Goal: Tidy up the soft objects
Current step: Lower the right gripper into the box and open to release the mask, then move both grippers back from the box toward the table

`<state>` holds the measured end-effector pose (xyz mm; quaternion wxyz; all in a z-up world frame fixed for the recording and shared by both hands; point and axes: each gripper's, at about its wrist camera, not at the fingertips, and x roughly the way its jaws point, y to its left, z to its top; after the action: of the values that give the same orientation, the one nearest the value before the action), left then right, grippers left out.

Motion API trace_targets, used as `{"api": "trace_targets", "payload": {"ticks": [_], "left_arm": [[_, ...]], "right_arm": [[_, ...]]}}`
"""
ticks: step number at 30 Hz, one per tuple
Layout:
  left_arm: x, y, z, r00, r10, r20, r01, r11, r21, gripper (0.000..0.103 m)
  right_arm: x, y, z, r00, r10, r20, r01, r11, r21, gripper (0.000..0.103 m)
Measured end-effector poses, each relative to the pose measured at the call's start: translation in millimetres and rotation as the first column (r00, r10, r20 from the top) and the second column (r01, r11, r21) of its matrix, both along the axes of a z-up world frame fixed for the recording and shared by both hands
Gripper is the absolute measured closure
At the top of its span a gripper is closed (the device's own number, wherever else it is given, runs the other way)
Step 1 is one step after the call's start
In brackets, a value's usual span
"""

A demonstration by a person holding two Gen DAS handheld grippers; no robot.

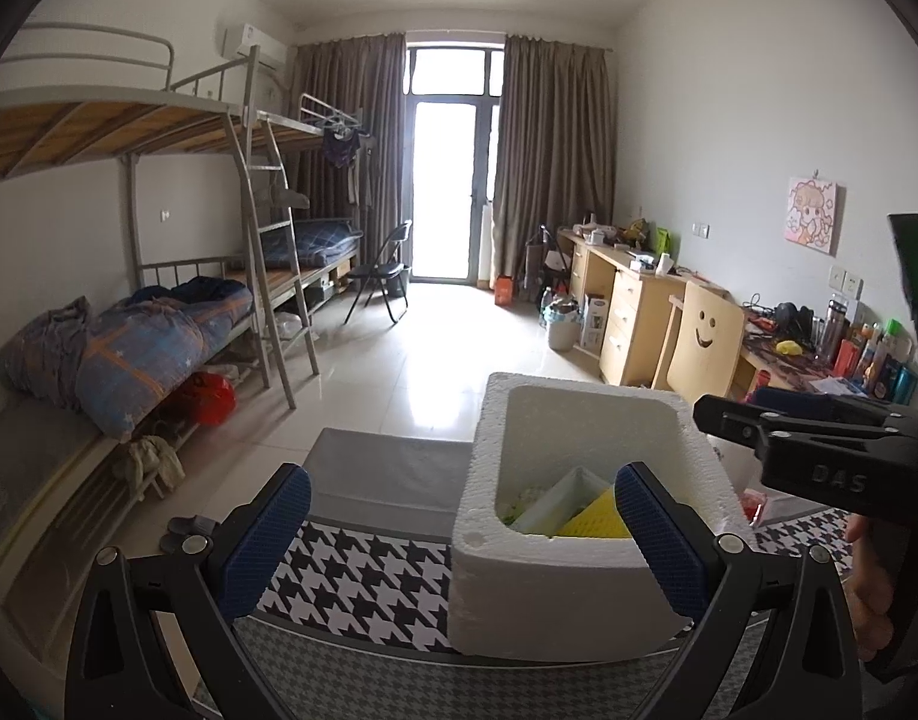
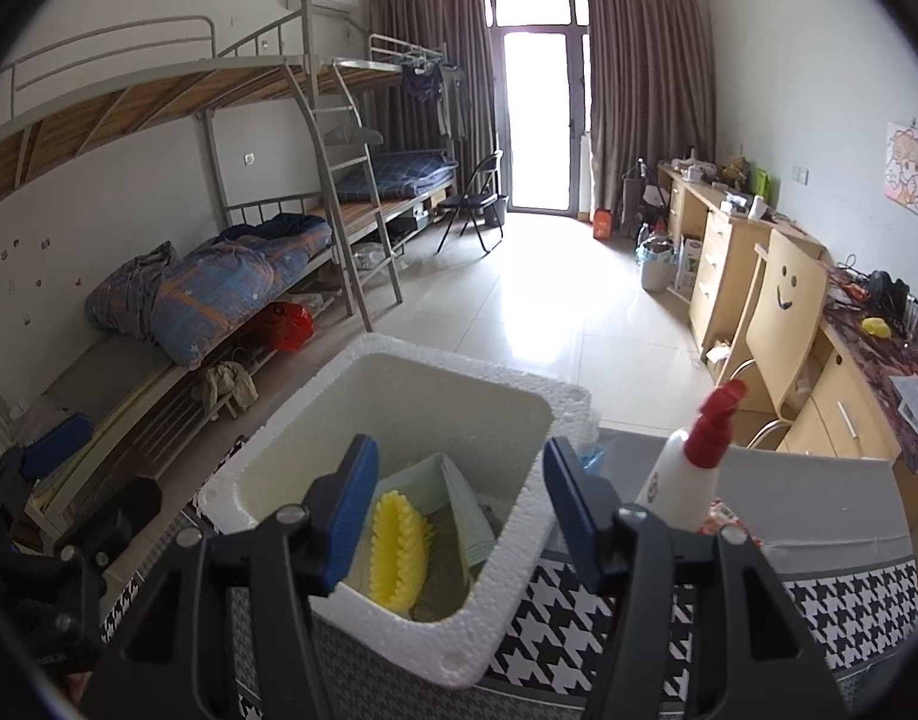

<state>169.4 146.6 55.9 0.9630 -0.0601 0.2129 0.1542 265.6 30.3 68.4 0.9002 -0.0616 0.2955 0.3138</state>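
Hovering over a white foam box (image 2: 399, 480), the right claw (image 2: 459, 504) is held with its blue pads spread apart and nothing between them. The left claw (image 1: 459, 534) is likewise held apart and empty, just in front of the same box (image 1: 579, 576). The box stands on a worktop (image 2: 579, 618) covered in a black-and-white houndstooth cloth. Inside the box a yellow bristled brush (image 2: 396, 552) is seen lying against a pale green folded piece (image 2: 453, 504), and a yellow corner of the brush (image 1: 597, 519) is also visible from the left view.

Several risks are judged from this. The foam box is light and is likely to be shoved or tipped if a pad is caught on its rim during a reach inside. The foam wall may be dented or crumbled by a hard pinch. The soft brush may be squeezed out sideways if it is gripped near an end. To the right of the box a spray bottle (image 2: 693, 468) with a red trigger stands upright, near the right claw's outer arm, and could be knocked over by a sideways swing. With both claws close to the box, a collision between them is possible.
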Motion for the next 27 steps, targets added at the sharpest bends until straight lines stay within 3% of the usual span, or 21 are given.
{"api": "trace_targets", "payload": {"ticks": [3, 5, 27], "left_arm": [[0.3, -6.9, 1.6, 1.000, -0.010, 0.001, 0.010, 1.000, 0.011, 0.001], [0.9, -11.4, 2.4, 1.000, -0.016, 0.000, 0.016, 1.000, 0.017, 0.001], [-9.6, -80.1, 14.9, 0.986, -0.161, 0.039, 0.159, 0.985, 0.064, 0.001]], "right_arm": [[-7.6, -9.4, 7.7, 0.999, -0.005, 0.035, 0.004, 1.000, 0.023, 0.022], [-10.9, -13.5, 11.5, 0.998, -0.014, 0.060, 0.012, 1.000, 0.025, 0.020], [-47.5, -96.8, 17.1, 0.981, -0.134, 0.142, 0.123, 0.989, 0.080, 0.019]]}}
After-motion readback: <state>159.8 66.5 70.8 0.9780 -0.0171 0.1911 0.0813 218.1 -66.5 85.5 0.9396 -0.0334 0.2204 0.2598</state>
